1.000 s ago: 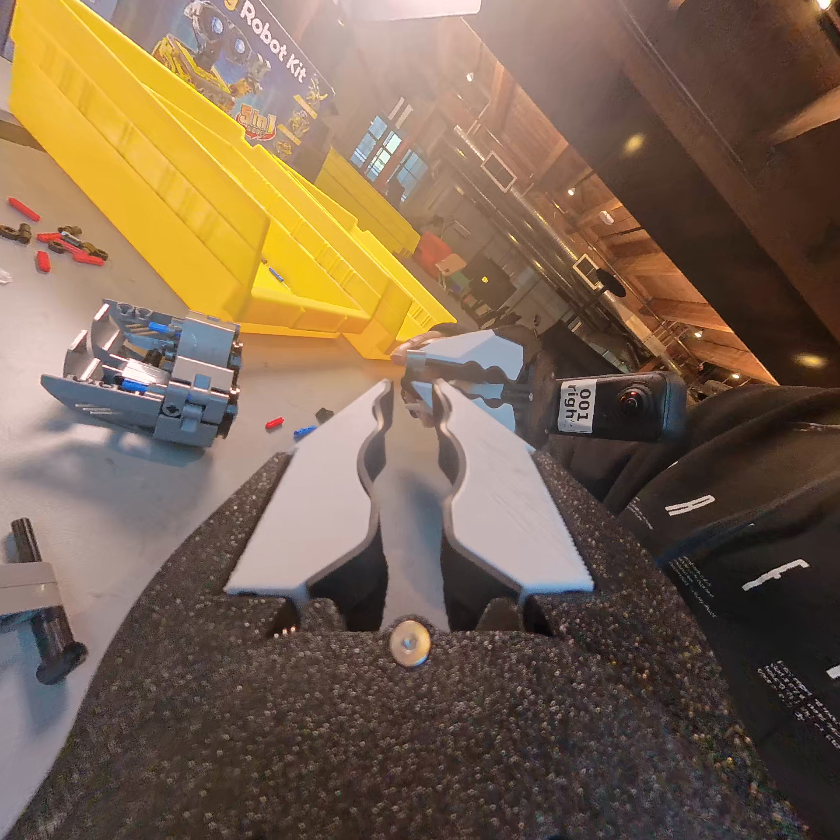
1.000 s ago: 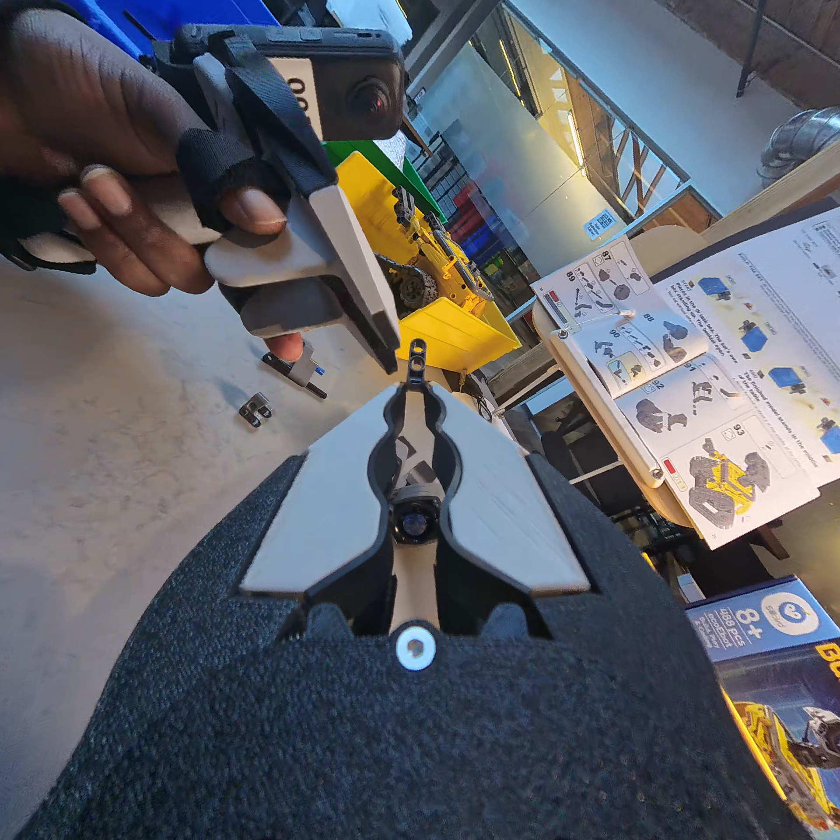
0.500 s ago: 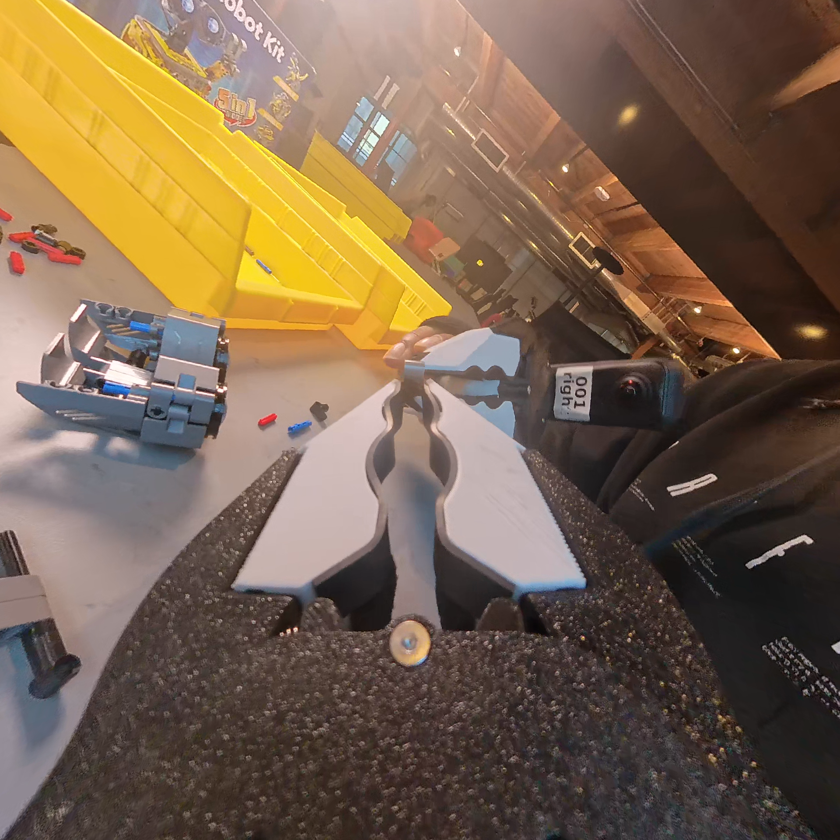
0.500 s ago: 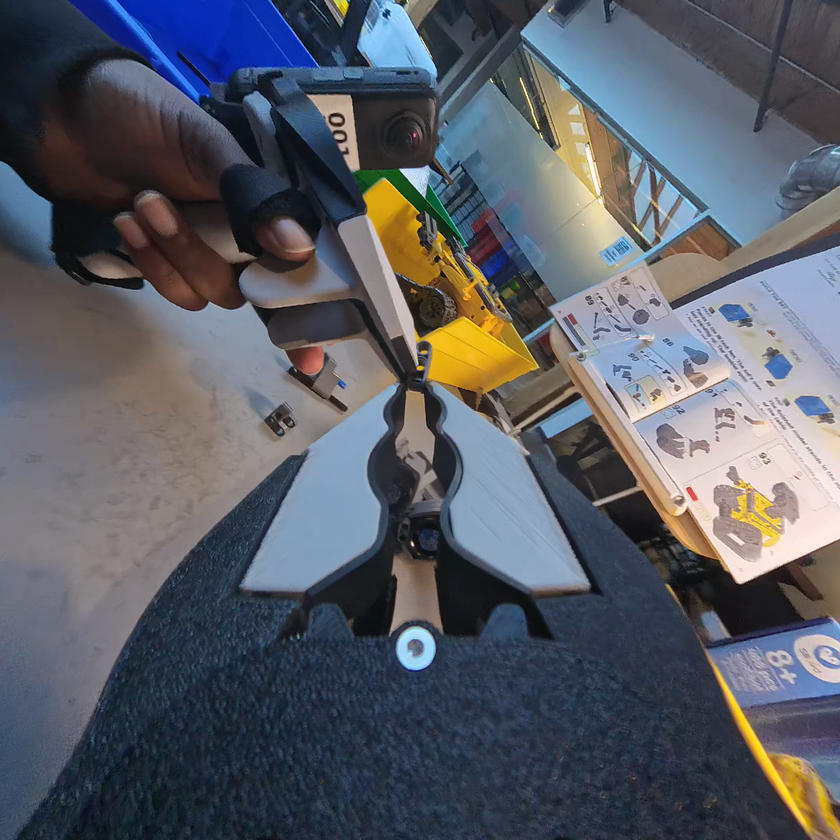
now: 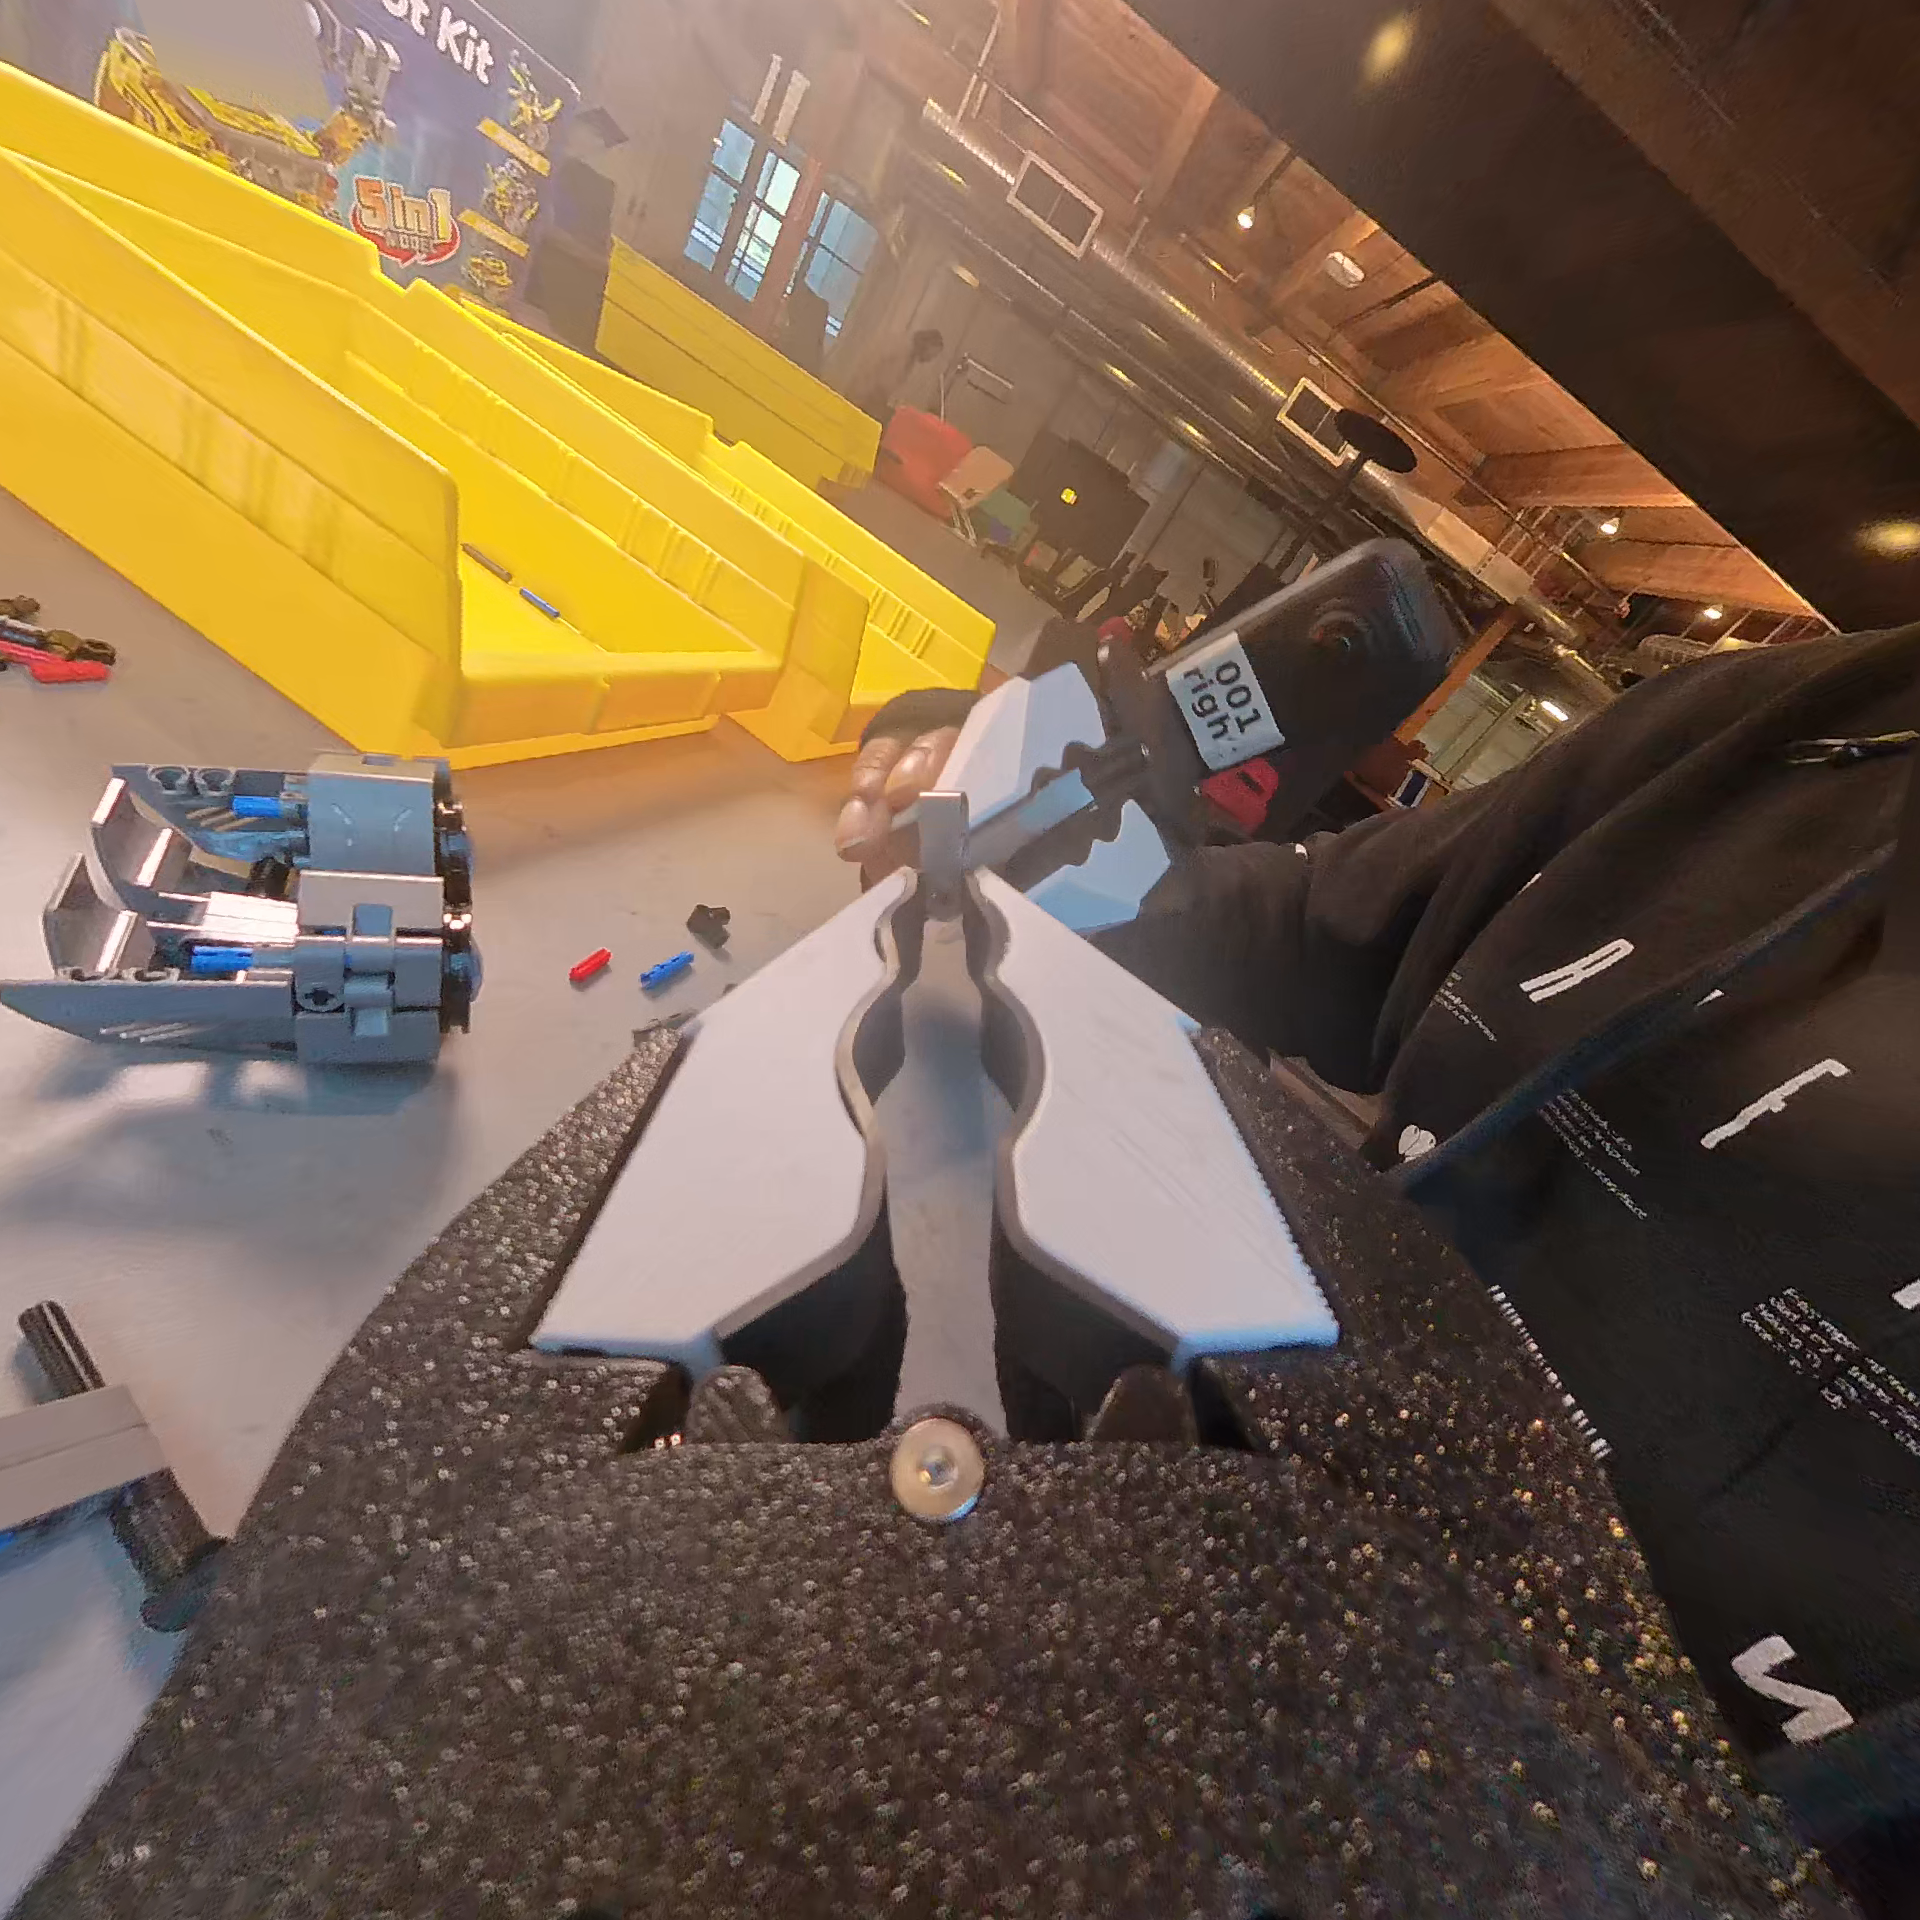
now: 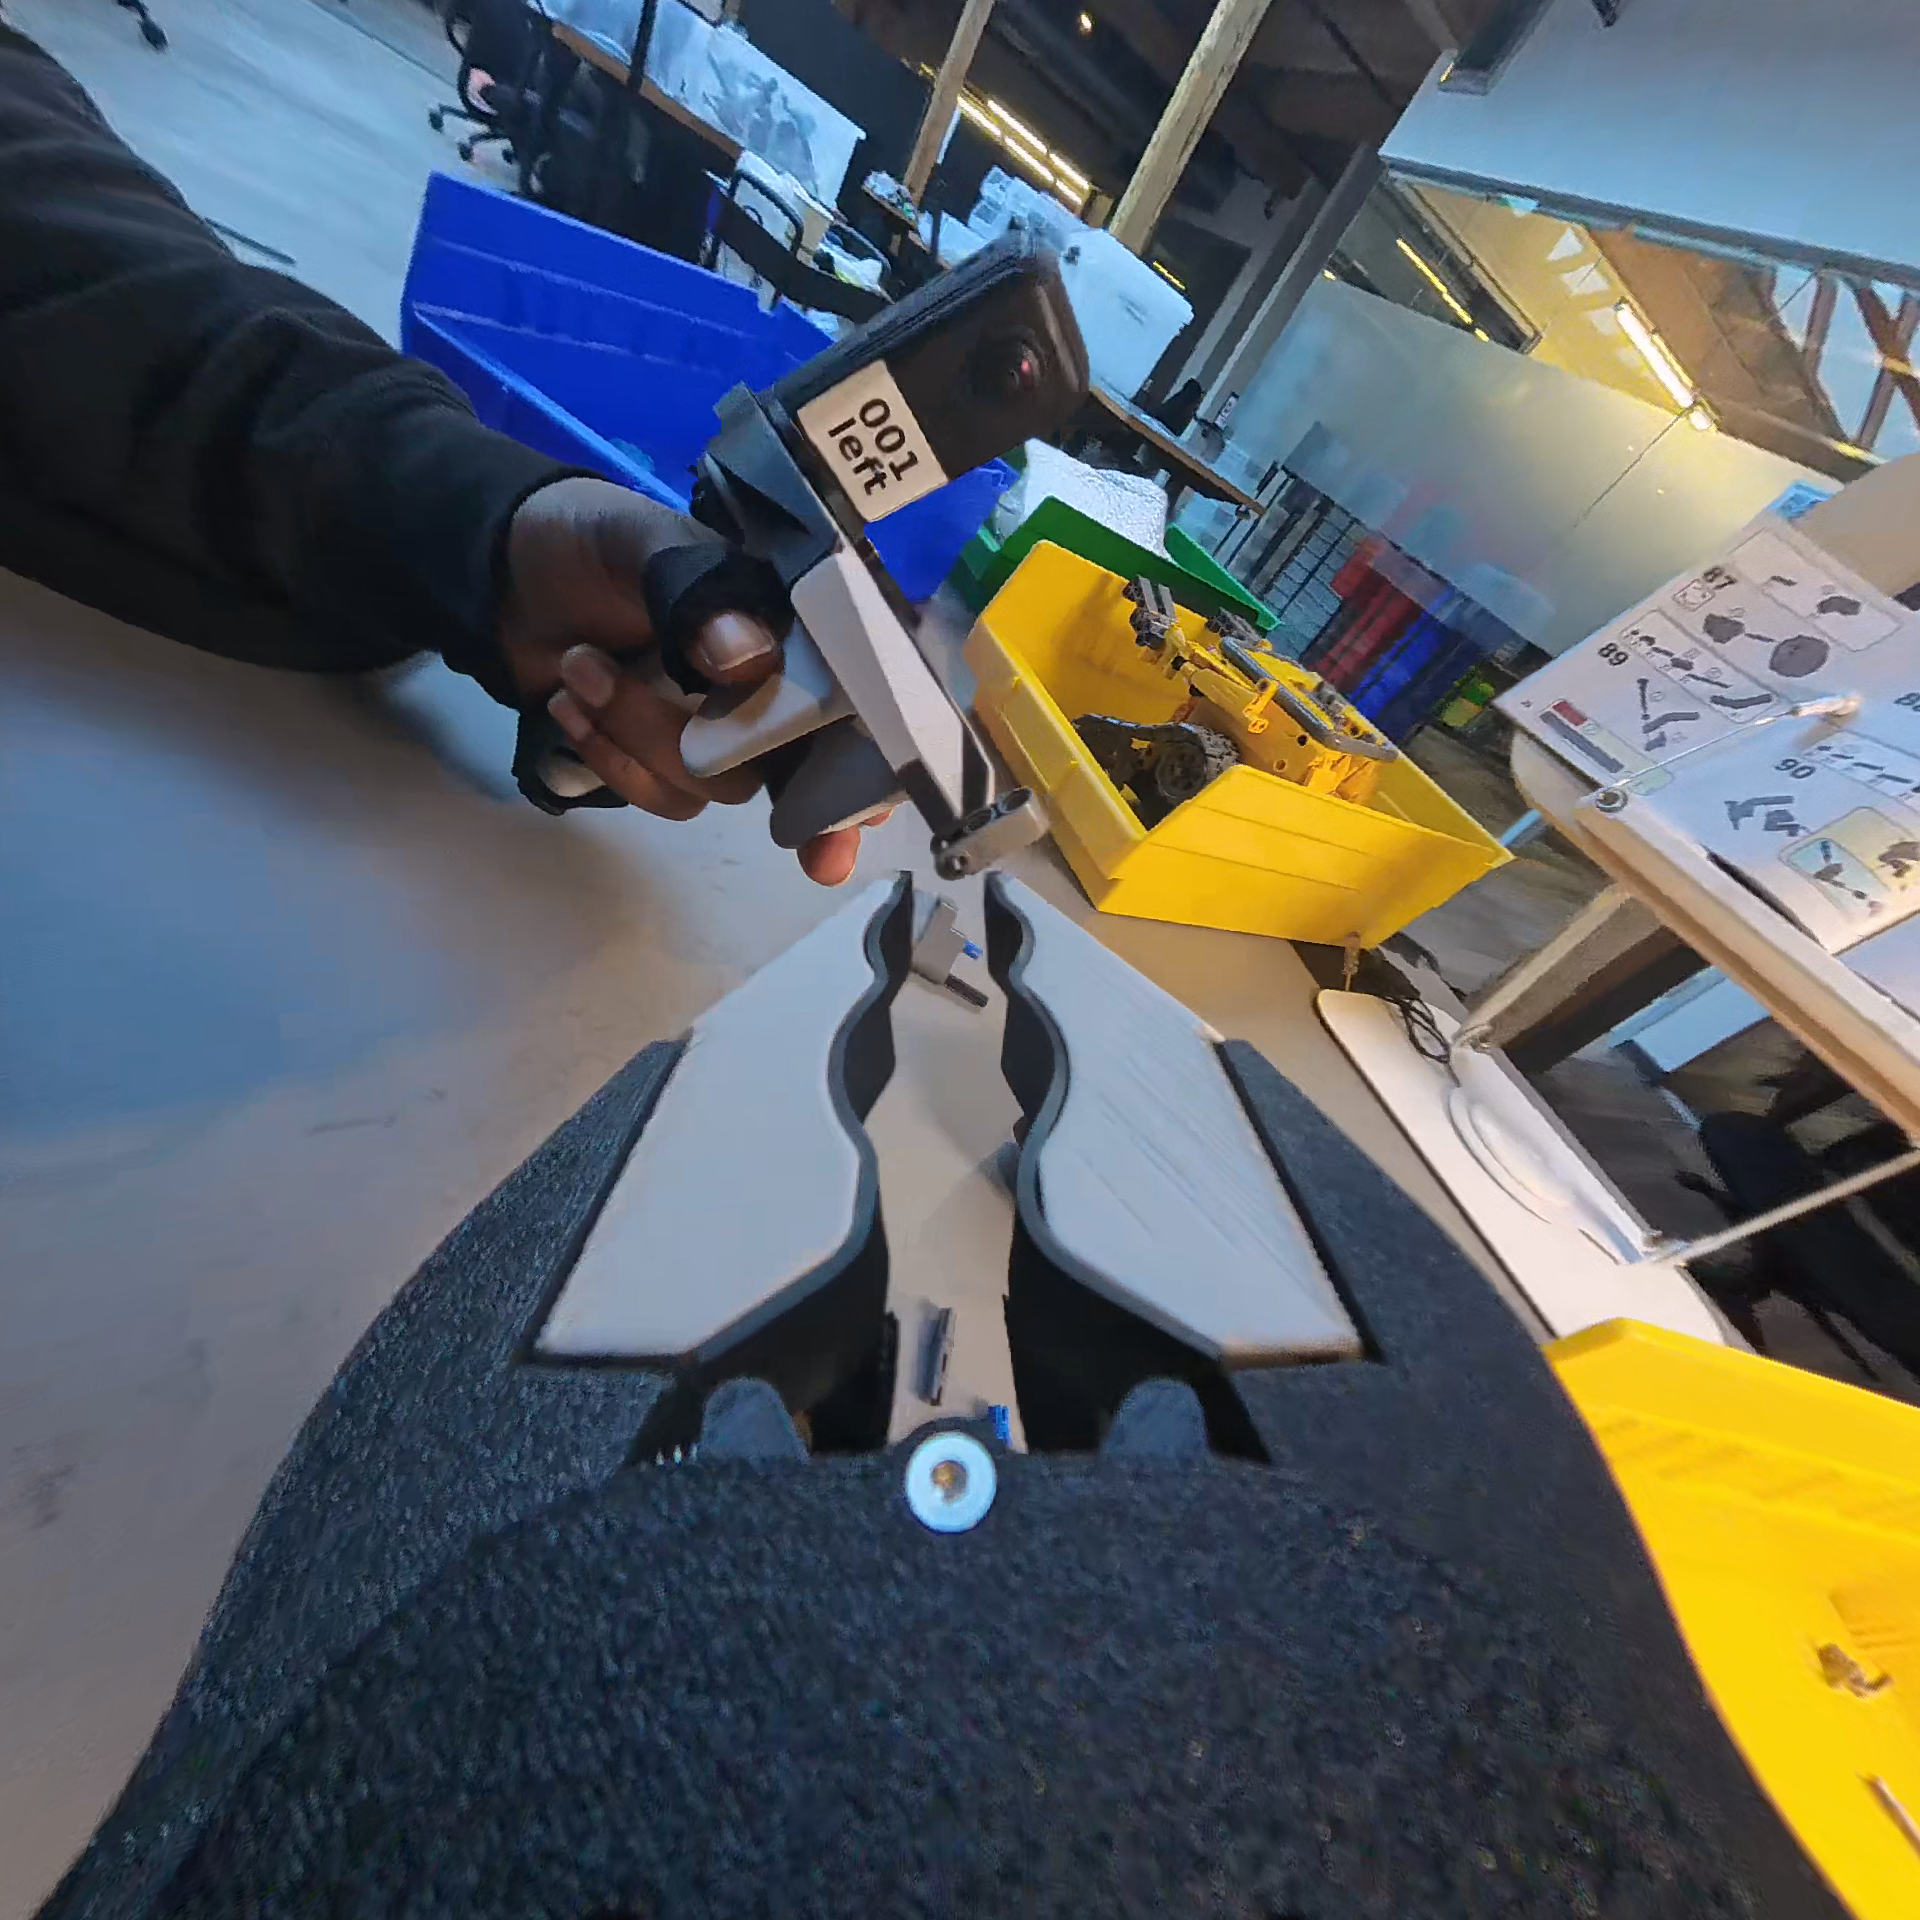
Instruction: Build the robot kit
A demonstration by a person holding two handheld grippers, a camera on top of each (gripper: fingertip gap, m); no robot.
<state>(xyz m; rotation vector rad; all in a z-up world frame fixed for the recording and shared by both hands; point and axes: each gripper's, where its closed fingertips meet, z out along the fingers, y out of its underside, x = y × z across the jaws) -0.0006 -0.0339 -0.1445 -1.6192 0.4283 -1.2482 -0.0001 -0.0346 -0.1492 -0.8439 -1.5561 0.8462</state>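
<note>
Our left tool point(image 5: 940, 894) pinches a small grey beam point(image 6: 987, 828), long axis sideways; our right tool point(image 6: 948, 896) spread, empty, just below it.

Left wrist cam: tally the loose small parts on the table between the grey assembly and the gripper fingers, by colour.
red pin: 1
blue pin: 1
black piece: 1
Total: 3
</note>
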